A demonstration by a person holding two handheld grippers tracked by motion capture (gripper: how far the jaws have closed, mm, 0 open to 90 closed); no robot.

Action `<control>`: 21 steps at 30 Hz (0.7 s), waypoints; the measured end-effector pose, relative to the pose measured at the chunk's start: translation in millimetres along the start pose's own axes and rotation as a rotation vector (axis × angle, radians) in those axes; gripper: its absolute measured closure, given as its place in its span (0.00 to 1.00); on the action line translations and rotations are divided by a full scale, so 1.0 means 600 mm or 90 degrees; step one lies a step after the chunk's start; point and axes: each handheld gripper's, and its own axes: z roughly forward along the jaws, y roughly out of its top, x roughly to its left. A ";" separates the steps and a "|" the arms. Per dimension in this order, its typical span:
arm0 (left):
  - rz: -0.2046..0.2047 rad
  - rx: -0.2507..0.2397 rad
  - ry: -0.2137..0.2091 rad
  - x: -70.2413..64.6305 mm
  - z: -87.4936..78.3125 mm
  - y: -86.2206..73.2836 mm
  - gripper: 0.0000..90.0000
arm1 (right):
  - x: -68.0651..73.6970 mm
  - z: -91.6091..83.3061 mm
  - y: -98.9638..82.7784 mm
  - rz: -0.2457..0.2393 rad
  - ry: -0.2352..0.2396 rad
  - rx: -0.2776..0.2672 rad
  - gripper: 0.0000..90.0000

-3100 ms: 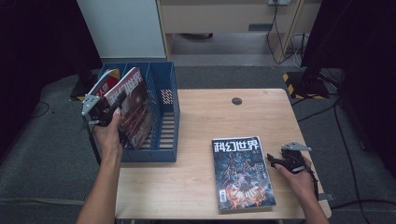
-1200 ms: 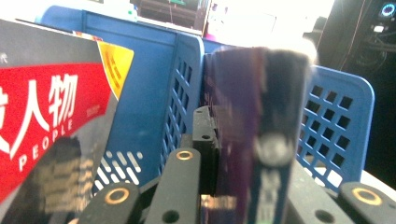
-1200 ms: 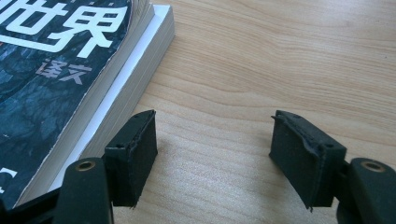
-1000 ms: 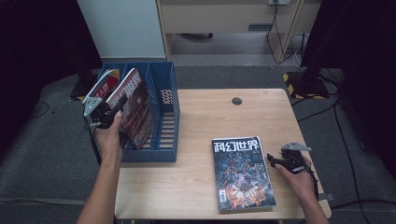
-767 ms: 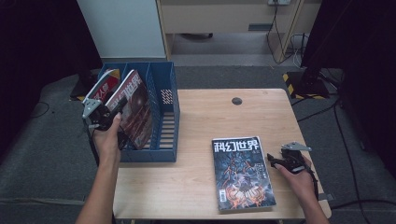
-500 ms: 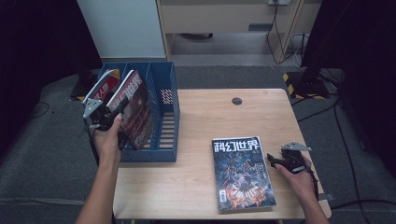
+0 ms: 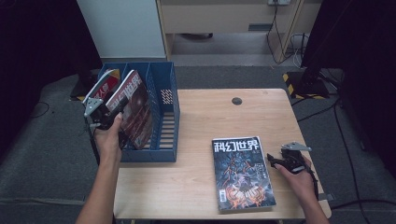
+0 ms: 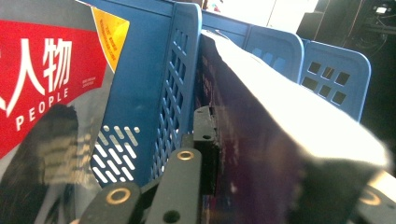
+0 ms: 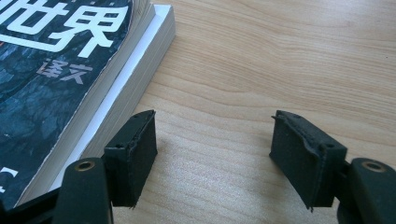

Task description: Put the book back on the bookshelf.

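Observation:
My left gripper (image 7: 100, 114) is shut on the edge of a dark-covered magazine (image 7: 135, 109), which stands tilted in the middle slot of a blue file rack (image 7: 168, 116). In the left gripper view its jaws (image 8: 280, 177) have just been closing, and they pinch that magazine (image 8: 280, 121) beside a rack divider (image 8: 154, 79). A red "People" magazine (image 7: 103, 86) (image 8: 42, 74) leans in the left slot. My right gripper (image 7: 275, 162) (image 9: 212, 154) rests open on the table, with bare wood between its pads. It sits just right of a stack of magazines (image 7: 240, 172) (image 9: 60, 60) lying flat.
The wooden table (image 7: 210, 116) has a small black round cap (image 7: 237, 101) near its far edge. The rack sits at the table's left edge. A white cabinet (image 7: 121, 23) and cables (image 7: 285, 28) stand on the floor behind.
The dark magazine in my left gripper has tipped slightly to the left in the rack. The right gripper and the stack have not moved.

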 end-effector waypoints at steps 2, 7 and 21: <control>-0.001 -0.003 0.003 -0.001 -0.002 -0.001 0.92 | 0.000 0.000 0.000 0.000 0.000 0.000 0.35; -0.001 -0.021 -0.003 -0.002 -0.003 -0.003 0.92 | 0.000 0.000 0.000 -0.001 0.000 0.000 0.35; 0.001 -0.041 0.012 -0.001 0.013 0.000 0.92 | 0.000 0.000 0.000 0.001 0.000 0.001 0.35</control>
